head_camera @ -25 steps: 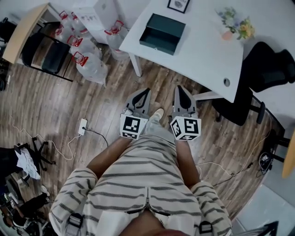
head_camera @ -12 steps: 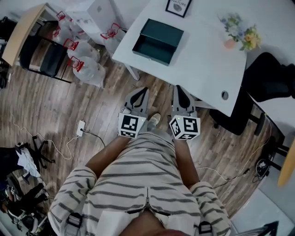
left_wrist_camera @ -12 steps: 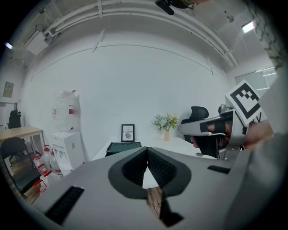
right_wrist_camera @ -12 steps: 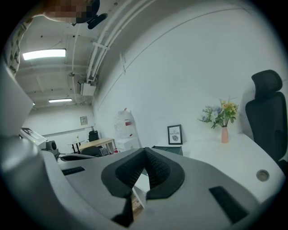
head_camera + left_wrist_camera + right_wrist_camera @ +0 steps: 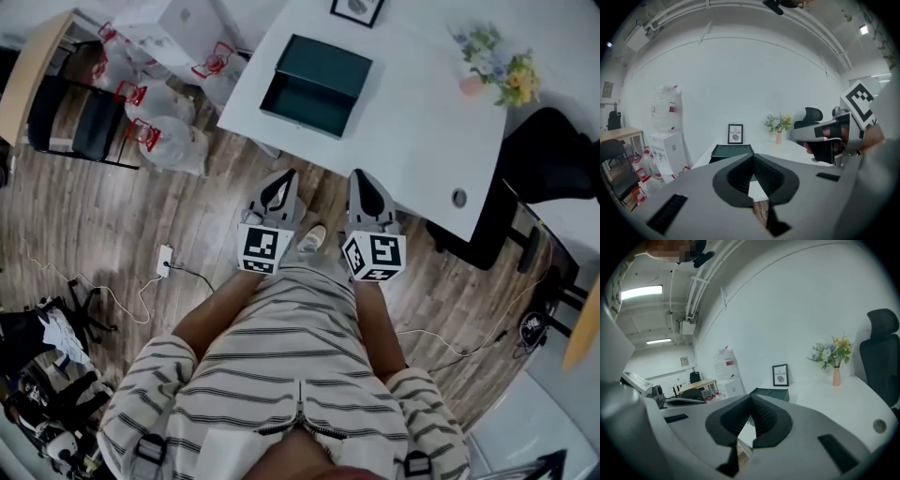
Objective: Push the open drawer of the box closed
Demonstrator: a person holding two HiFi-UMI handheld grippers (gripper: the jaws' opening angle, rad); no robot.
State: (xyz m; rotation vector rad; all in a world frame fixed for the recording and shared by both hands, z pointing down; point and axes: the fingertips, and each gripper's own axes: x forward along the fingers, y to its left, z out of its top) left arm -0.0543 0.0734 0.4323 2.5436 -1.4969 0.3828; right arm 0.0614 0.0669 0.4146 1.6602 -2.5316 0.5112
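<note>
The dark green box (image 5: pixel 315 84) lies on the white table (image 5: pixel 422 122) near its left front corner, with its open drawer showing as a hollow tray on the side toward me. It also shows in the left gripper view as the box (image 5: pixel 731 151) and in the right gripper view as the box (image 5: pixel 771 393). My left gripper (image 5: pixel 281 180) and right gripper (image 5: pixel 361 178) hang side by side over the wooden floor, just short of the table edge. Both point toward the box, are shut and hold nothing. The left gripper's jaws (image 5: pixel 753 157) and the right gripper's jaws (image 5: pixel 751 399) meet at the tips.
A framed picture (image 5: pixel 357 9) and a vase of flowers (image 5: pixel 495 67) stand at the back of the table. Water bottles (image 5: pixel 159 131) and a black chair (image 5: pixel 70 122) are on the left. An office chair (image 5: pixel 553 150) is on the right, and cables (image 5: pixel 169 258) cross the floor.
The table and box have drawn closer in the head view and shifted left. Both grippers have edged forward toward the table edge, still shut.
</note>
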